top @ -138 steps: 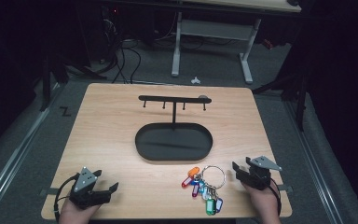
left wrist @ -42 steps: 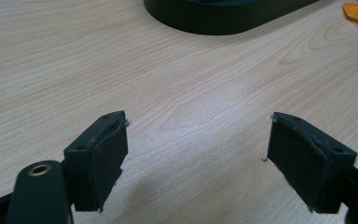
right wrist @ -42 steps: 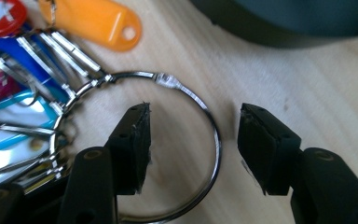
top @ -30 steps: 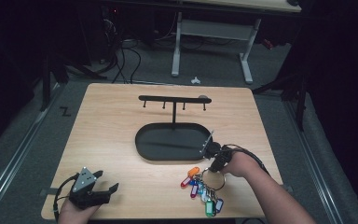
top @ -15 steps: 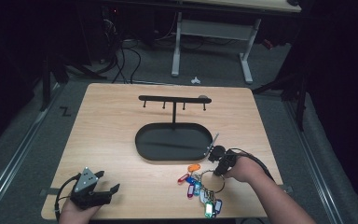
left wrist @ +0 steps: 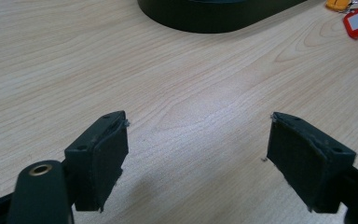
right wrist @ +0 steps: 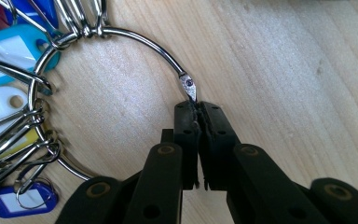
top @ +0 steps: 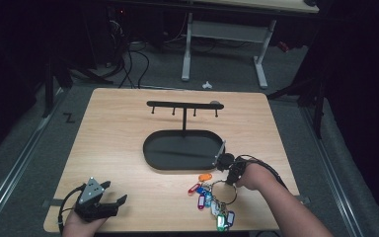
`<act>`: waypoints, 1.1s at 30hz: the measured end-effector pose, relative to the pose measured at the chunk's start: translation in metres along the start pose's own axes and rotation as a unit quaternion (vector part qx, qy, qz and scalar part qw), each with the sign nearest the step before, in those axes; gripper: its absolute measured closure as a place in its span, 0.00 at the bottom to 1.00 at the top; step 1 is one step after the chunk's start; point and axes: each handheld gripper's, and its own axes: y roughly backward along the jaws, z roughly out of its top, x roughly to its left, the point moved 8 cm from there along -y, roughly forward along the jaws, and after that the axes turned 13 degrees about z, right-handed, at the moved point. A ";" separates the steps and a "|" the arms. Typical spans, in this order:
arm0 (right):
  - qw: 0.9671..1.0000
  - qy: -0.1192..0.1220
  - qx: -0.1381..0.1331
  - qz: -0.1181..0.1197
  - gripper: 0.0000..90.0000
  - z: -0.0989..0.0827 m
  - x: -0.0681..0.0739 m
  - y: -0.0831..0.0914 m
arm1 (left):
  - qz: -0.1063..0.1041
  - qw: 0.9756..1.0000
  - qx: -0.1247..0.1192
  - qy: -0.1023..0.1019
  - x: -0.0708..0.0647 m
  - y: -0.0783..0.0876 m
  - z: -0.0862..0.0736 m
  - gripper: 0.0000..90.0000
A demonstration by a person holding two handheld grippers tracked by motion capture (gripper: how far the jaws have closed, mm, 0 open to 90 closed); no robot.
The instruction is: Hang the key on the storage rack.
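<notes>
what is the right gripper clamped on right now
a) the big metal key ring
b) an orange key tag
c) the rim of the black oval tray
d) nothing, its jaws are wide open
a: in the right gripper view the right gripper has its jaws pressed together on the wire of the big metal key ring, which lies on the table with the coloured key tags strung on its far side.

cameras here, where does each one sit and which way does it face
High view: above the person's side, looking forward and down on the table, both forearms, black stand.
Left gripper view: on the left tongs, facing level across the table; open jaws rise below.
Right gripper view: on the right tongs, looking down; jaws shut on the key ring.
Shared: the key ring shows in the high and right gripper views.
</notes>
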 end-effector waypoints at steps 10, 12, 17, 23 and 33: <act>0.999 0.003 -0.052 -0.001 0.97 0.000 0.006 0.021 | 0.000 1.000 0.003 0.000 0.001 -0.001 -0.001 0.23; 0.998 0.004 -0.066 -0.003 0.97 -0.001 0.008 0.033 | 0.001 1.000 0.003 0.001 0.001 -0.001 -0.001 0.23; 0.997 0.006 -0.076 -0.011 0.97 -0.002 0.016 0.053 | 0.000 1.000 0.003 0.000 0.001 -0.001 -0.001 0.23; 0.996 0.020 -0.082 -0.014 0.97 -0.002 0.026 0.075 | 0.000 1.000 0.002 0.003 0.002 0.000 -0.001 0.23; 0.995 0.026 -0.097 -0.021 0.97 0.002 0.034 0.111 | 0.001 1.000 0.002 0.002 0.001 0.000 -0.001 0.23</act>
